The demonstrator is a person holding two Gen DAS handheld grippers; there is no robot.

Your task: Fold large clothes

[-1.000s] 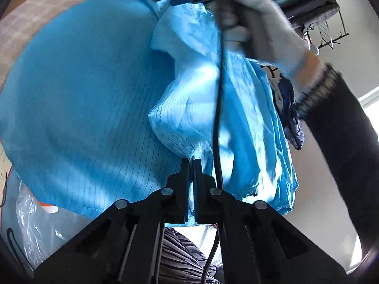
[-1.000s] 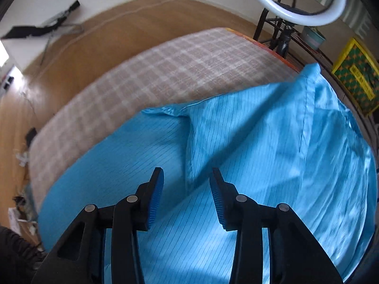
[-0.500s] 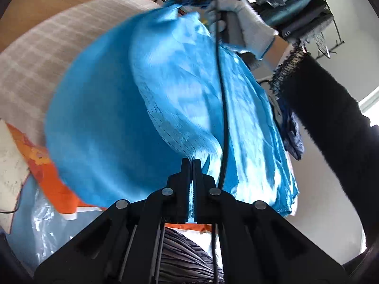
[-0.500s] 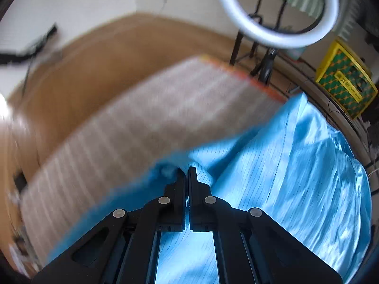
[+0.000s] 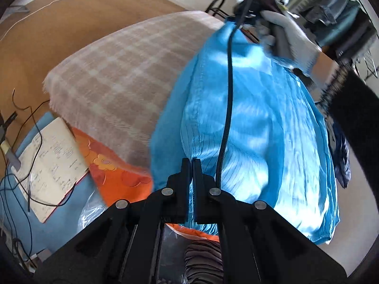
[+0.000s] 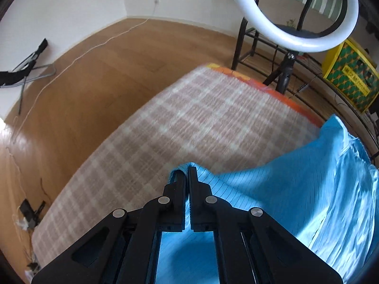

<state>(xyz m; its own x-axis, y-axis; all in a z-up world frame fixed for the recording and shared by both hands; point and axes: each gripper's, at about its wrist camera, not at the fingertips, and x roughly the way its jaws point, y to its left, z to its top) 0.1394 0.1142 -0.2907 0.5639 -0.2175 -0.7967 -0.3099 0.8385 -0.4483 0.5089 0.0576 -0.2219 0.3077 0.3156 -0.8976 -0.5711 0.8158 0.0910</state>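
Observation:
A large bright blue garment (image 5: pixel 260 123) with thin dark stripes lies half lifted over a plaid blanket (image 5: pixel 123 78). My left gripper (image 5: pixel 191 162) is shut on a lower edge of the cloth. In the right wrist view my right gripper (image 6: pixel 187 171) pinches a folded corner of the blue garment (image 6: pixel 296 189) above the plaid blanket (image 6: pixel 189 123). Its jaws are just starting to open, with the cloth still between them. In the left wrist view a gloved hand (image 5: pixel 291 40) holds that gripper at the garment's far end.
An orange flowered cloth (image 5: pixel 113 170) shows under the blanket. A written notebook (image 5: pixel 49 163) and thin cables lie at the left. A black cable (image 5: pixel 227 94) crosses the garment. A ring light (image 6: pixel 293 30) and a yellow crate (image 6: pixel 350 75) stand beyond the blanket, on wooden floor.
My right gripper closed on a fold of the blue cloth and drew it sideways. The garment now covers less of the plaid blanket. The left gripper kept its grip and swung the same way.

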